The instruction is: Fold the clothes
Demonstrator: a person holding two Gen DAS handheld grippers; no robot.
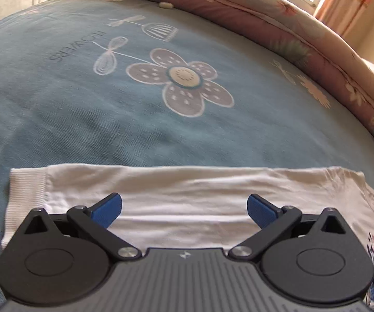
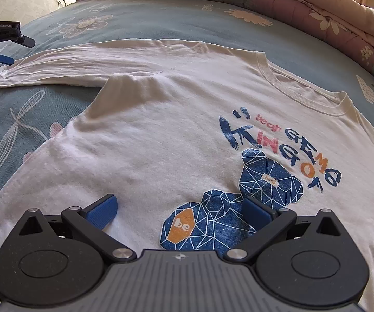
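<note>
Bedding fills both views: a blue sheet printed with flowers is spread across the frames, and a pink quilt is bunched along the top and upper right. A white long-sleeved shirt is laid flat on the sheet, filling the centre and lower part of the right wrist view, its collar toward the upper right and its blue bear print at lower right. One sleeve is stretched toward the left edge of that frame. The left gripper is held spread wide above that sleeve near its ribbed cuff, nothing between its blue pads. The right gripper is likewise parted wide over the shirt's body, grasping nothing.
</note>
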